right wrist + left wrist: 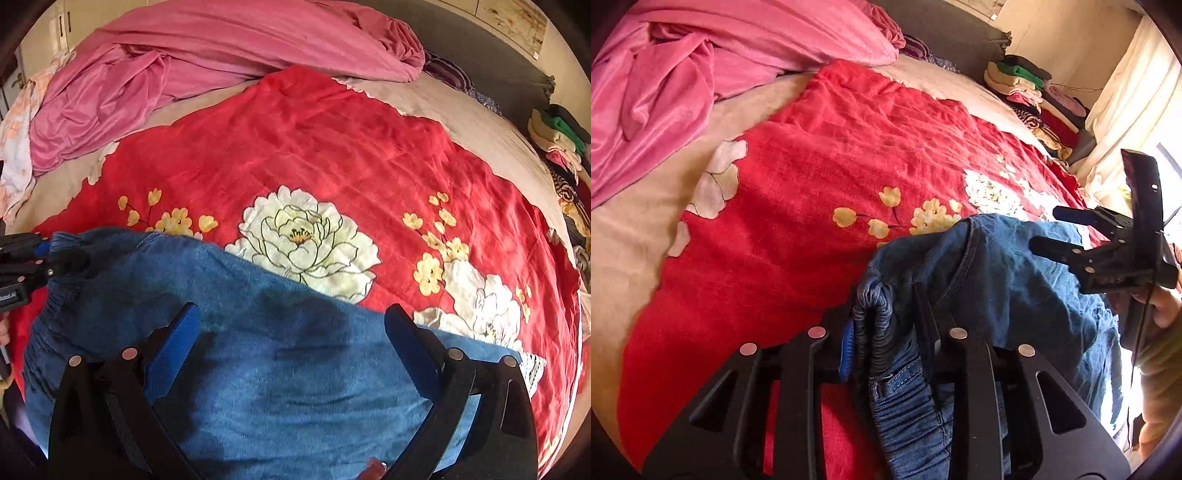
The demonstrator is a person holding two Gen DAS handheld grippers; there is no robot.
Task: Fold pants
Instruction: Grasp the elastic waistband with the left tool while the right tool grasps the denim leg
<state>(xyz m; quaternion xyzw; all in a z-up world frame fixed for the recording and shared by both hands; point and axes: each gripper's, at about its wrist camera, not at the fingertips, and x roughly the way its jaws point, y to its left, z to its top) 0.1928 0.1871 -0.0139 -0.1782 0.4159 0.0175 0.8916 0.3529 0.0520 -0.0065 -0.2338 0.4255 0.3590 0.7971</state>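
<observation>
The blue denim pants (pixel 280 354) lie on the red flowered blanket (pixel 332 147) at the near edge of the bed. My left gripper (pixel 882 314) is shut on the gathered elastic waistband of the pants (pixel 886 369) and holds it lifted; it also shows at the left edge of the right wrist view (pixel 48 254). My right gripper (pixel 291 332) is open and empty, hovering just above the pants, fingers apart over the cloth. In the left wrist view the right gripper (pixel 1045 229) is at the right, over the pants (pixel 997 280).
A crumpled pink blanket (pixel 184 74) lies at the far side of the bed. A stack of folded clothes (pixel 1030 96) stands at the far right by a white curtain (pixel 1126 103). The beige sheet (pixel 620 251) borders the red blanket.
</observation>
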